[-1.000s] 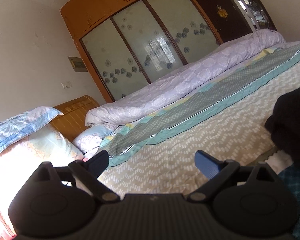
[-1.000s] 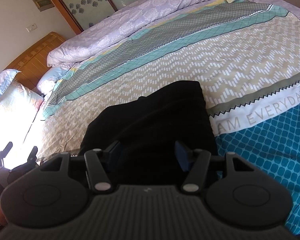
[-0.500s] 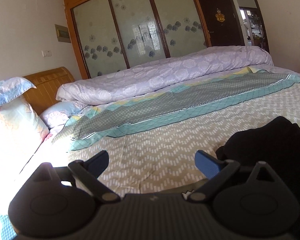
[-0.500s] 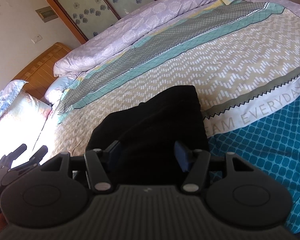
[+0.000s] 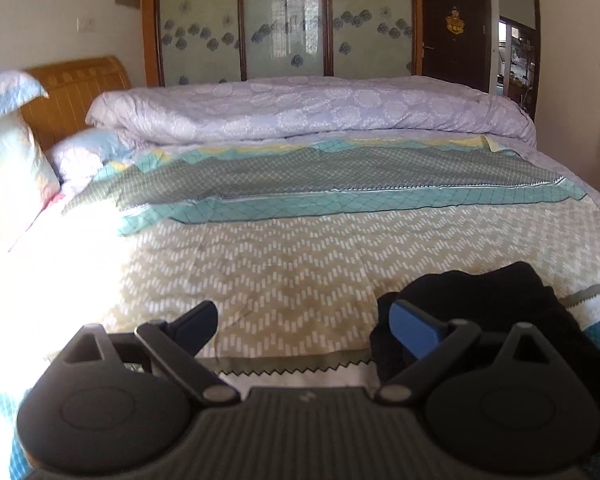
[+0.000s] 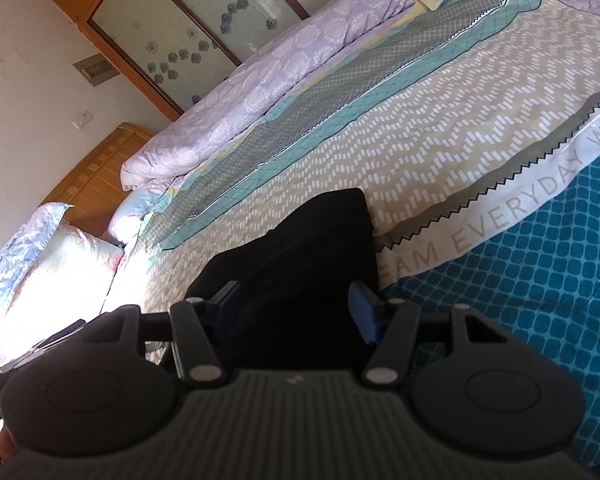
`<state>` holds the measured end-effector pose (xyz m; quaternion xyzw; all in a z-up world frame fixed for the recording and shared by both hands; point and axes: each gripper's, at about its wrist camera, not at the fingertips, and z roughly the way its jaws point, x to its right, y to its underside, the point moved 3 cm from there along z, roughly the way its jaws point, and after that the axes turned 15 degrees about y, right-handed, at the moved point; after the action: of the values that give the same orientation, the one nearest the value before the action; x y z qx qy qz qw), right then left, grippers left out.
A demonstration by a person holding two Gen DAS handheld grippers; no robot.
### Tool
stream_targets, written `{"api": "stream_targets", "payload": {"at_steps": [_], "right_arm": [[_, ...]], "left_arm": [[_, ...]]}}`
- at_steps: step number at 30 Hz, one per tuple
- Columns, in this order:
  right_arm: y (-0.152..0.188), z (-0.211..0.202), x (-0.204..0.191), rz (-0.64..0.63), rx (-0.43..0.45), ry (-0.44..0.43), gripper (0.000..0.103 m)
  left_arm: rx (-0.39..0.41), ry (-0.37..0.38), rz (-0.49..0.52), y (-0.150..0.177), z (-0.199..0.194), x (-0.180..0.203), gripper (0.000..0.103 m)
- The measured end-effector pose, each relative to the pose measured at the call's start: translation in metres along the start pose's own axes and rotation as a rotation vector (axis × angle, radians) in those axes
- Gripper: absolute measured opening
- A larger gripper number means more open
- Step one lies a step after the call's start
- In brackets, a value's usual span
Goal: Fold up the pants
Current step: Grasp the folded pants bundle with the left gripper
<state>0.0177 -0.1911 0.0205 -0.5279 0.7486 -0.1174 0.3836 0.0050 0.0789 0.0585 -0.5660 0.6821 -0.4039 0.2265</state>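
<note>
Pants [image 6: 300,264], one black folded bundle, lie on the bed sheet [image 6: 440,132] at 6 o'clock. Two grippers: left gripper [image 5: 304,322] released, empty; right gripper [image 6: 296,306] spread, straddling the bundle without pinching.

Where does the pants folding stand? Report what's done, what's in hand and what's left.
Done: the black pants lie gathered in a compact bundle on the patterned bedspread.
In hand: nothing; left gripper is open over bare bedspread, right gripper open with the bundle between its fingers.
Left: whether more folds are needed can't be judged; the bundle looks rumpled.
</note>
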Motion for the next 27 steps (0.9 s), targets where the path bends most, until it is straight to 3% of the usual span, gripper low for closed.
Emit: {"api": "stream_targets", "payload": {"at_steps": [4, 8, 13, 17, 21, 24, 26, 27], "right_arm": [[-0.001, -0.002, 0.006, 0.011, -0.004, -0.035, 0.062], [-0.003, 0.001, 0.011, 0.008, -0.027, -0.068, 0.062], [-0.007, 0.010, 0.016, -0.007, -0.046, -0.075, 0.062], [-0.016, 0.020, 0.025, 0.000, -0.054, -0.063, 0.063], [-0.018, 0.037, 0.033, 0.043, -0.113, -0.091, 0.066], [-0.009, 0.057, 0.034, 0.050, -0.191, -0.083, 0.074], [0.002, 0.066, 0.033, 0.071, -0.231, -0.090, 0.075], [0.006, 0.064, 0.029, 0.072, -0.238, -0.118, 0.074]], "left_arm": [[-0.085, 0.099, -0.168, 0.003, 0.006, -0.021, 0.096], [-0.166, 0.263, -0.397, 0.016, 0.018, -0.045, 0.099], [-0.220, 0.404, -0.602, 0.032, 0.039, -0.060, 0.103], [-0.267, 0.492, -0.641, 0.038, 0.061, -0.047, 0.103], [-0.380, 0.544, -0.650, 0.058, 0.091, -0.026, 0.103], [-0.351, 0.573, -0.602, 0.062, 0.092, -0.009, 0.102], [-0.365, 0.615, -0.599, 0.065, 0.092, 0.004, 0.085], [-0.369, 0.589, -0.561, 0.064, 0.091, 0.009, 0.064]]}}
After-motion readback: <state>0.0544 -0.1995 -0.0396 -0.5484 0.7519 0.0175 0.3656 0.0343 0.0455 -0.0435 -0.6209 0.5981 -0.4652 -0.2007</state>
